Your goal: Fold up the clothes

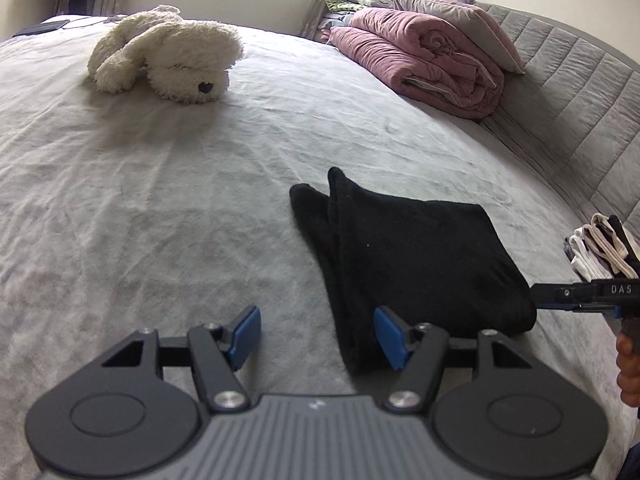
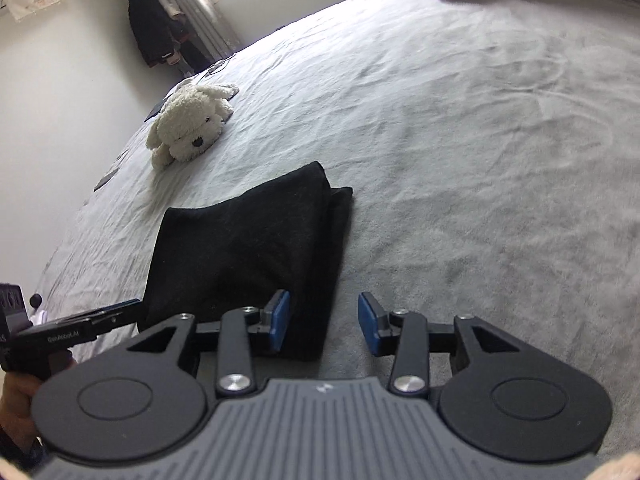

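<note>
A folded black garment [image 1: 408, 248] [image 2: 240, 248] lies flat on the grey bed sheet [image 1: 160, 200]. My left gripper [image 1: 318, 336] is open at the garment's near left corner; its right pad [image 1: 390, 338] stands over the cloth edge and its left pad over bare sheet. My right gripper [image 2: 325, 324] is open at the near right corner. Its left pad [image 2: 280, 318] sits over the cloth and its right pad stands apart over the sheet. Neither pair of pads presses the fabric. Each gripper shows side-on in the other's view, with a hand on its handle.
A white plush dog [image 1: 172, 56] [image 2: 192, 124] lies far back on the bed. A rolled pink quilt [image 1: 424, 60] and a pillow rest against the grey padded headboard [image 1: 580, 100]. A small stack of folded light and dark items [image 1: 604, 248] sits at the right.
</note>
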The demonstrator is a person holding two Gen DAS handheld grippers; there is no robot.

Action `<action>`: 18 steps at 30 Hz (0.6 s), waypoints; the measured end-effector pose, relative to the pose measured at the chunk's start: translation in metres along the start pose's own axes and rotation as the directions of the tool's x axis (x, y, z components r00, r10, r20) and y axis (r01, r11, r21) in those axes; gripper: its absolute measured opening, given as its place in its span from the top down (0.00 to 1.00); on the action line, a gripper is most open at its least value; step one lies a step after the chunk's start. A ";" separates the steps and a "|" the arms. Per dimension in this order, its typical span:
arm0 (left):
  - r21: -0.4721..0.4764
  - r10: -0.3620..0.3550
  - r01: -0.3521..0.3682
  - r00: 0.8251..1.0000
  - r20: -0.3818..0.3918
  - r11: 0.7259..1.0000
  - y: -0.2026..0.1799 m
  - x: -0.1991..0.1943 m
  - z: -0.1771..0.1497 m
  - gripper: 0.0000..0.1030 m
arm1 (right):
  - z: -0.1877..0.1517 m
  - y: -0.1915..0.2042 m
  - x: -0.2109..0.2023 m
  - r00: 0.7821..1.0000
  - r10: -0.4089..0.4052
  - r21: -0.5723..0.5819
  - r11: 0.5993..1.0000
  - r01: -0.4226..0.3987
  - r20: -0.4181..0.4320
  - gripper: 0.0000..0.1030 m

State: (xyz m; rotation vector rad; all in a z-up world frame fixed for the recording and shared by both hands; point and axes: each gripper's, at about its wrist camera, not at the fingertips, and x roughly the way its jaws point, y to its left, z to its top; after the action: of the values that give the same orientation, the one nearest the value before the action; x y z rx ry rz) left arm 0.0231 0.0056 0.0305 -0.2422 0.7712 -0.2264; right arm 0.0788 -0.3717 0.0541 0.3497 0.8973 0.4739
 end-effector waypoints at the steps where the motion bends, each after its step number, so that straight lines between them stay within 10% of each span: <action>1: 0.013 0.004 -0.004 1.000 0.000 1.000 -0.002 0.000 -0.001 0.38 | 0.000 -0.001 0.000 1.000 0.006 0.017 1.000 -0.006 -0.005 0.59; 18: 0.193 0.139 -0.143 0.990 0.034 0.971 -0.023 0.005 -0.008 0.36 | -0.007 -0.005 0.001 0.998 0.053 0.089 0.995 -0.049 -0.040 0.56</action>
State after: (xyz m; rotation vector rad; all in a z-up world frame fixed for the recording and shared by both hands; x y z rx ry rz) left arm 0.0184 -0.0189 0.0284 -0.0033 0.7371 -0.1632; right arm 0.0752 -0.3748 0.0474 0.4449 0.9543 0.4917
